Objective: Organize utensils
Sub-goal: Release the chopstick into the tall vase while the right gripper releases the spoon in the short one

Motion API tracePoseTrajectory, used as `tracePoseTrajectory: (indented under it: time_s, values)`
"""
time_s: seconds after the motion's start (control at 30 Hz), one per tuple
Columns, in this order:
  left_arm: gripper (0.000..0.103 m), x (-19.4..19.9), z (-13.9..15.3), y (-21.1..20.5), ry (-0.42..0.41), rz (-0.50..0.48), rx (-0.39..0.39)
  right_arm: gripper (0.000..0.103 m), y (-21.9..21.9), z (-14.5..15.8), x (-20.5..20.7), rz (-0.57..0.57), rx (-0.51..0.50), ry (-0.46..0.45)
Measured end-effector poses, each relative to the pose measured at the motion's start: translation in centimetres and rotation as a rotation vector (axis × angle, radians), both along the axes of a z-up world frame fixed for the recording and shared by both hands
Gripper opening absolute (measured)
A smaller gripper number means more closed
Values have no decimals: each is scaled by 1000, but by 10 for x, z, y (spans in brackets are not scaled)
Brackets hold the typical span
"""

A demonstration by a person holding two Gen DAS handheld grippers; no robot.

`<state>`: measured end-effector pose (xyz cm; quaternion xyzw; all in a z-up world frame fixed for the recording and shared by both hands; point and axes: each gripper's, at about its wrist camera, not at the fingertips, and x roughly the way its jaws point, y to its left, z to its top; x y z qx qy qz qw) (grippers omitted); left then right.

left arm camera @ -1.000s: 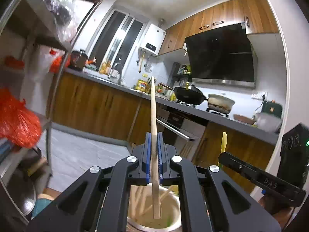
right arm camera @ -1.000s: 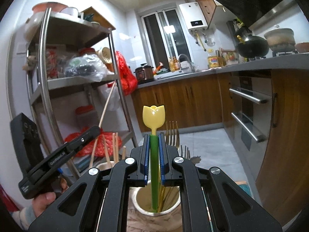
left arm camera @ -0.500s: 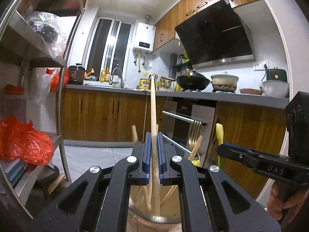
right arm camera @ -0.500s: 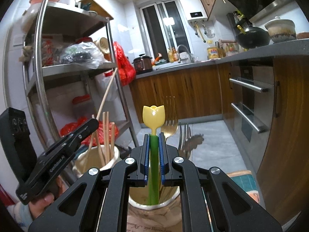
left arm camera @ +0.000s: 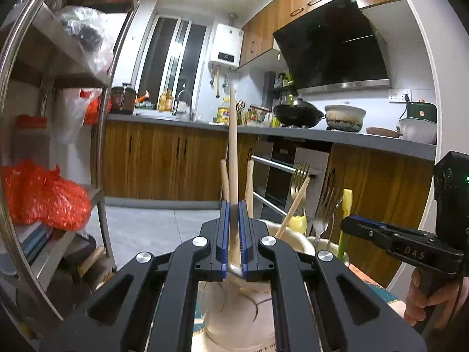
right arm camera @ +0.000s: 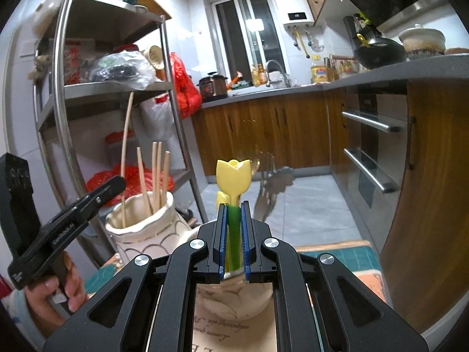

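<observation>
Cream ceramic jar holding chopsticks, left gripper clamping a wooden chopstick, right gripper clamping a tulip-topped utensil.

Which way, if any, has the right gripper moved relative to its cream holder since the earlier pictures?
Yes. The right gripper has sunk toward the cream holder, whose rim now lies behind its fingers.

**Free room and obstacles around the two utensil jars**

The left jar is crowded with upright chopsticks; its mouth leaves narrow gaps only. The right jar bristles with forks, which block a straight approach from above. The two jars stand just beside each other, so little passes between them. A steel shelf rack closes the left flank, its post near the left jar. Wooden cabinets wall the right. The tiled floor beyond lies open.
</observation>
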<state>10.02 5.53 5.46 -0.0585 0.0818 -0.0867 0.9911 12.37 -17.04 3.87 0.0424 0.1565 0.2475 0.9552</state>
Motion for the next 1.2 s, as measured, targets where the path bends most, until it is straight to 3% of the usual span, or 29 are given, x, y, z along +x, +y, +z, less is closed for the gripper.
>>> tracePoseTrajectory:
  time_s: [0.37,0.4,0.5,0.93,0.97,1.1,1.2]
  values:
    - [7,2,-7,4,36,13,-3,10,-1,-6,1,-31,-2,33]
    - [10,2,-7,4,36,13,0,10,-1,-6,1,-36,0,33]
    - [31,1,-6,4,35,8,2,10,-4,-7,2,-47,4,35]
    - [39,2,-5,4,32,7,-2,10,-1,-15,13,-58,-10,76]
    - [39,3,-5,4,34,7,-1,11,-1,-15,13,-60,-8,77]
    - [41,2,-5,3,34,4,-3,34,-5,-15,12,-71,9,70]
    - [49,2,-5,3,36,9,1,38,-5,-12,10,-69,-2,54]
